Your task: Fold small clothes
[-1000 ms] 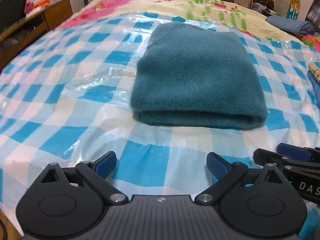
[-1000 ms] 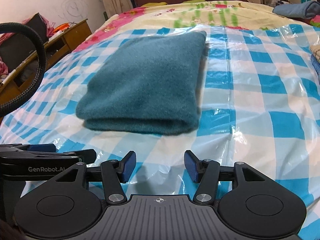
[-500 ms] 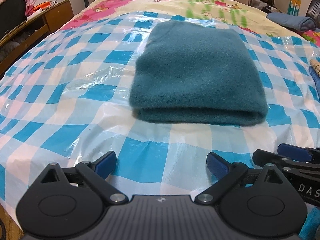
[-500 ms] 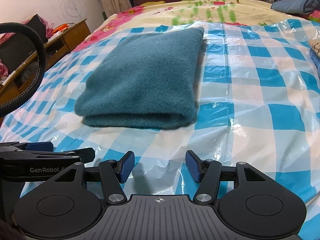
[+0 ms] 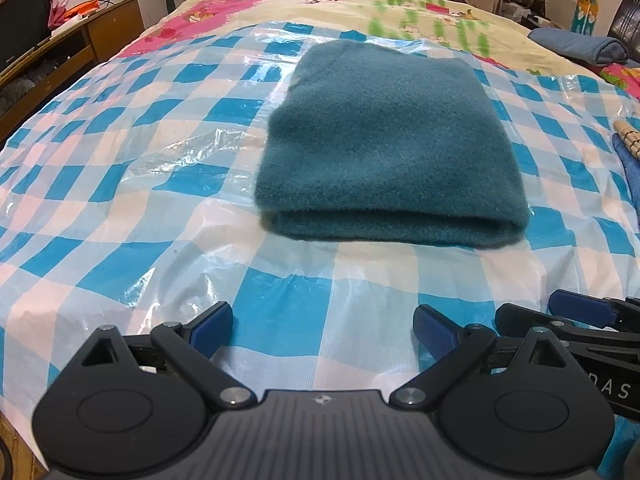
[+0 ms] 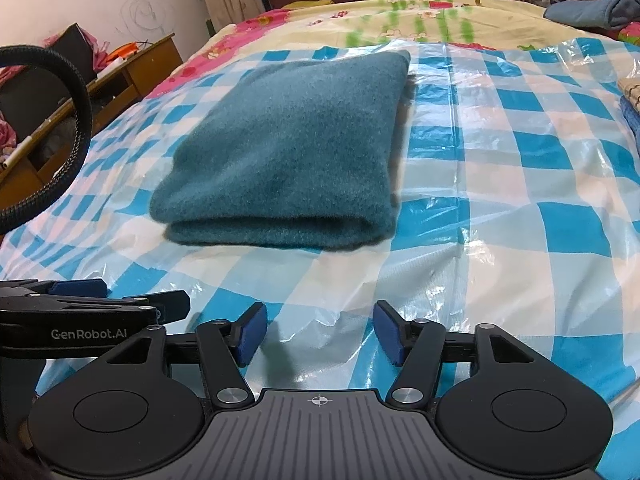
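Teal fleece garment (image 5: pixel 390 140) lies folded on the bed's checked plastic sheet (image 5: pixel 120 200); our left gripper (image 5: pixel 323 326) gapes empty, right gripper (image 6: pixel 318 332) opening, empty, both short of it.

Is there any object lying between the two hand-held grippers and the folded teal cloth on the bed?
Nothing visible. Only the bare checkered plastic sheet lies between the left hand-held gripper, the right hand-held gripper and the folded teal cloth. Both grippers are empty; the right one's jaws are opening.
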The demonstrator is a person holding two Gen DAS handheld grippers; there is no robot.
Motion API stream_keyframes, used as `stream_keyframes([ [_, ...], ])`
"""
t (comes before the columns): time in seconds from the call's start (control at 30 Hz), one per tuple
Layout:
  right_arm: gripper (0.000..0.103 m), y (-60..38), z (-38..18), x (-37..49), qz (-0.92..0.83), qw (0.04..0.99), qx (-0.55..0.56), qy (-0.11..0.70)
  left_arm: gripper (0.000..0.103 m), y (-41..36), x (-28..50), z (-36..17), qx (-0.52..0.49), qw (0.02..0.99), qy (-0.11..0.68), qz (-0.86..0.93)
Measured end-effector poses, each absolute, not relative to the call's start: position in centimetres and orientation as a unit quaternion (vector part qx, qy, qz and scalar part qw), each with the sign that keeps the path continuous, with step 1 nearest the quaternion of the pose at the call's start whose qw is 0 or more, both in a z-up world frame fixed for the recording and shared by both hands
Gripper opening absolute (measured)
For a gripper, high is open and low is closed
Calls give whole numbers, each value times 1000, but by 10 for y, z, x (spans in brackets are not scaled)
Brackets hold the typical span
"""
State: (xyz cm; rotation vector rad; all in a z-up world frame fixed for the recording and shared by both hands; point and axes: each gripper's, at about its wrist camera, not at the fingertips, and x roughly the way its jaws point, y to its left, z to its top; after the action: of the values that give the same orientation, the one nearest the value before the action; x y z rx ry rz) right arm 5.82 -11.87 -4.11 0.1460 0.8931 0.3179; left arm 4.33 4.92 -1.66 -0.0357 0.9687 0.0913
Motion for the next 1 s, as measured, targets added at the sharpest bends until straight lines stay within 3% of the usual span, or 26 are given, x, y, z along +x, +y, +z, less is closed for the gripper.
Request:
stream_keyframes([
  [1.0,63,-122,-40,60,144,889,73,429,102,48,40,-18,-16,885,463,35],
])
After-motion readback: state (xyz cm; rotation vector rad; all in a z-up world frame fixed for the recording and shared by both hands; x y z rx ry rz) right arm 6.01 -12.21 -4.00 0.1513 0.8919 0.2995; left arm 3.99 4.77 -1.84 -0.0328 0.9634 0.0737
